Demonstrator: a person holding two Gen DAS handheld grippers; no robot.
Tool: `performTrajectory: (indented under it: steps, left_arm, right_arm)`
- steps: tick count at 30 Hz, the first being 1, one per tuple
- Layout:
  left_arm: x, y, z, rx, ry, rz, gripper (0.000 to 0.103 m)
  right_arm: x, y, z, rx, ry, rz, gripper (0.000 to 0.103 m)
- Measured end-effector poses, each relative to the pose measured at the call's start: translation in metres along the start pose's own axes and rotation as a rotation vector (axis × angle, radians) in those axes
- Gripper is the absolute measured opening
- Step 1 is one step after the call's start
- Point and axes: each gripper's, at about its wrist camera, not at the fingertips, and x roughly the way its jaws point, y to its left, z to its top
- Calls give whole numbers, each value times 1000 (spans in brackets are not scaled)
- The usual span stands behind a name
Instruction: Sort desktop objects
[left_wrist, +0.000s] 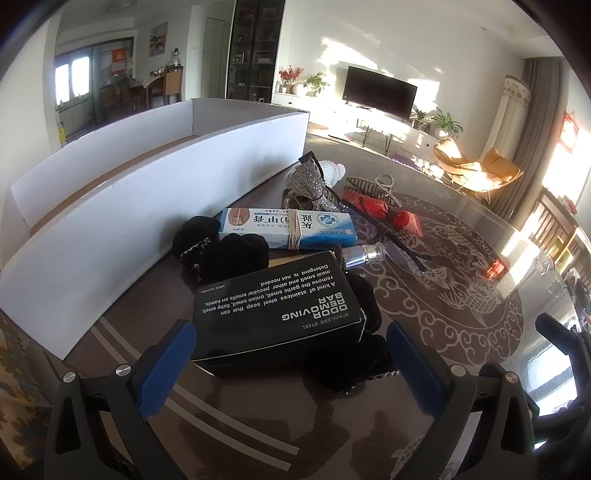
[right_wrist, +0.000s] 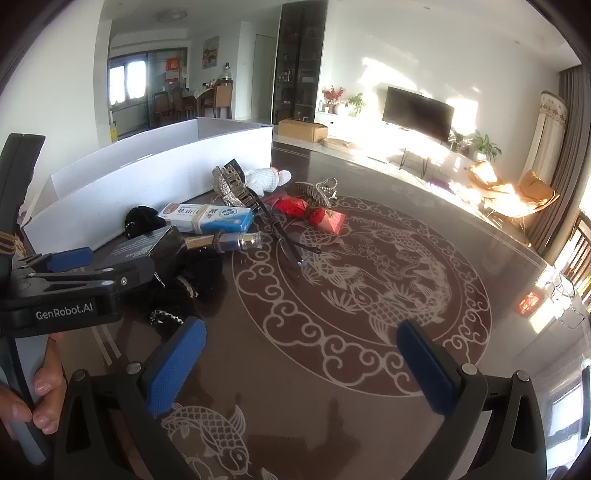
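- Left gripper (left_wrist: 290, 349): jaws spread wide, holding nothing, blue pads flanking the near end of a black box (left_wrist: 277, 314) printed "ODOR REMOVING BAR", no contact visible.
- Right gripper (right_wrist: 303, 363): jaws equally wide, empty, poised over bare patterned table top (right_wrist: 369, 277), well apart from the clutter.
- Under and around the black box: black velvet scrunchies (left_wrist: 221, 247), some trimmed with sparkle.
- Just beyond: blue-and-white ointment carton (left_wrist: 290, 229) bound with a rubber band, small silver-capped bottle (left_wrist: 360, 253) beside it.
- Further back: glittery hair claw (left_wrist: 314, 182), white knitted item (left_wrist: 332, 171), glasses (right_wrist: 286, 236), red wrapped packet (right_wrist: 314, 212), second claw clip (right_wrist: 319, 190).
- Left of the pile: long white tray (left_wrist: 129, 206) with low walls, touching or nearly touching the scrunchies.
- Lower left of right wrist view: hand (right_wrist: 37, 395) gripping the left tool's handle.
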Motion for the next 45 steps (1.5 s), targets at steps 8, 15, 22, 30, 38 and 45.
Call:
performTrajectory:
  steps: [8, 15, 22, 30, 38, 45]
  left_arm:
    - [5, -7, 0, 35, 8, -9, 103]
    - [8, -7, 0, 32, 13, -15, 103]
    - [11, -10, 0, 43, 16, -17, 103]
    - [12, -11, -1, 46, 18, -20, 103]
    - [10, -13, -1, 57, 8, -21, 103]
    - [10, -14, -2, 68, 5, -21, 103]
  right_arm:
    - [12, -6, -14, 38, 45, 5, 103]
    - [21, -12, -23, 71, 68, -4, 103]
    - [31, -16, -30, 94, 86, -2, 103]
    - [35, -12, -32, 84, 99, 3, 103]
    - [42, -8, -33, 64, 135, -9, 103]
    - [44, -7, -33, 54, 147, -13, 103]
